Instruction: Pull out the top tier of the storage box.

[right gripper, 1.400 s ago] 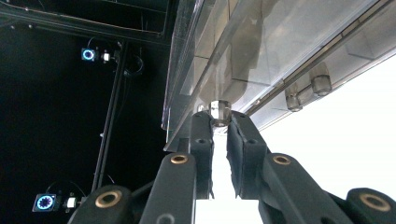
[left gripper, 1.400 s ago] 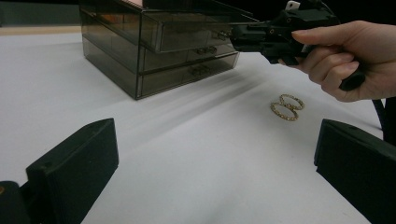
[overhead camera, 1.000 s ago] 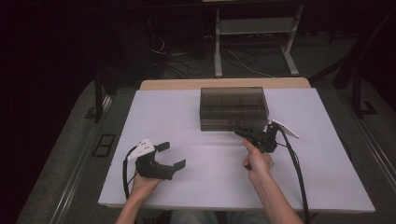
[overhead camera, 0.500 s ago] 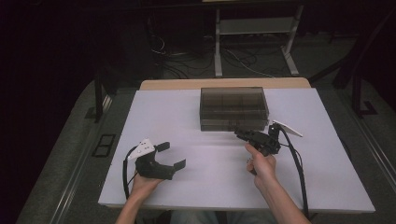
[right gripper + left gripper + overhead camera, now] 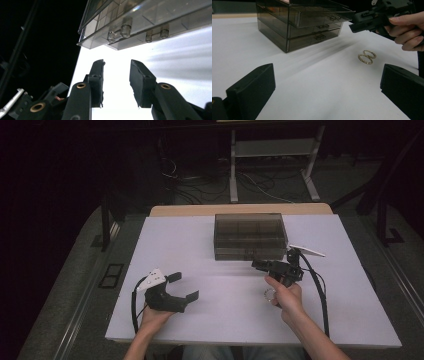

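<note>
Leftmost, my left hand-held gripper sits low over the near-left part of the white counter, jaws spread wide with nothing between them and bare surface all around it. From its own camera I see a broad stretch of open counter ahead, running up to the smoked-plastic drawer organizer, whose top drawer is pulled out a little past the two below.

Toward the middle, that drawer organizer stands at the far side of the counter, close to the far edge, and it is the one bulky thing in the way. Between it and the near edge the surface is free apart from two small gold rings lying side by side and touching, just below my right hand; in the high view they show as a pale circle beside the fingers.

On the right, my right hand-held gripper is held just in front of the organizer's lower right corner, pointing at it. Its jaws have just been opening and stand partly apart, gripping nothing; in its own view the drawer pulls hang right above the tips, near but not touching. Its cable trails back along the right side, with plenty of counter left out to the right edge.
</note>
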Demonstrator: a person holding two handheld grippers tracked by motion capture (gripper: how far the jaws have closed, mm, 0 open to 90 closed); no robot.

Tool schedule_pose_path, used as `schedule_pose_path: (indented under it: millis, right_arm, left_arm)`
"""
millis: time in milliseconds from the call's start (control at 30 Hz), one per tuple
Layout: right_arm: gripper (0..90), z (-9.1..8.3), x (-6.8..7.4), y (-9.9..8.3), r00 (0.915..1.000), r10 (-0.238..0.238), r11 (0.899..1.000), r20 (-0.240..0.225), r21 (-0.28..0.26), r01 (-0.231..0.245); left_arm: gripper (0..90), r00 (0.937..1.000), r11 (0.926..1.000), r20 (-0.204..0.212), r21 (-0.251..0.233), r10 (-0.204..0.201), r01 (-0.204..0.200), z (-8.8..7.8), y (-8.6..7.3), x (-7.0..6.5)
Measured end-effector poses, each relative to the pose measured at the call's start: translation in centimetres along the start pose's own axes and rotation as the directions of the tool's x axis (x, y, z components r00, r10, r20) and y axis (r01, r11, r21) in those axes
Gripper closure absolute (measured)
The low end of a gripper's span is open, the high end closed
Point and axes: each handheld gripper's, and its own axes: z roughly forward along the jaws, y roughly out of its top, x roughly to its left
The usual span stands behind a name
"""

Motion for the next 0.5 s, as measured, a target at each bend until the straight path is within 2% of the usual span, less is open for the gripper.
schedule_pose_path:
  millis: [67,233,400,500]
  right_arm:
    - [62.3,-0.1,0.4,0.3,0.9999,-0.015,1.000,0.007,0.018,0.014]
    - [61.3,0.0,1.5,1.0,0.9958,-0.087,0.994,0.030,0.065,0.085]
    - [60.3,0.0,2.3,1.6,0.9871,-0.153,0.984,0.049,0.101,0.147]
    - [59.6,0.0,2.8,1.9,0.9779,-0.200,0.973,0.061,0.132,0.191]
  left_arm:
    - [0.0,1.0000,1.0000,0.000,0.000,-0.004,0.004,0.0,0.0,0.0]
    - [0.0,1.0000,1.0000,-0.002,-0.002,-0.003,0.003,0.0,0.0,0.0]
    - [0.0,1.0000,1.0000,-0.003,0.000,-0.003,0.003,0.0,0.0,0.0]
    - [0.0,1.0000,1.0000,-0.002,0.002,-0.002,0.002,0.0,0.0,0.0]
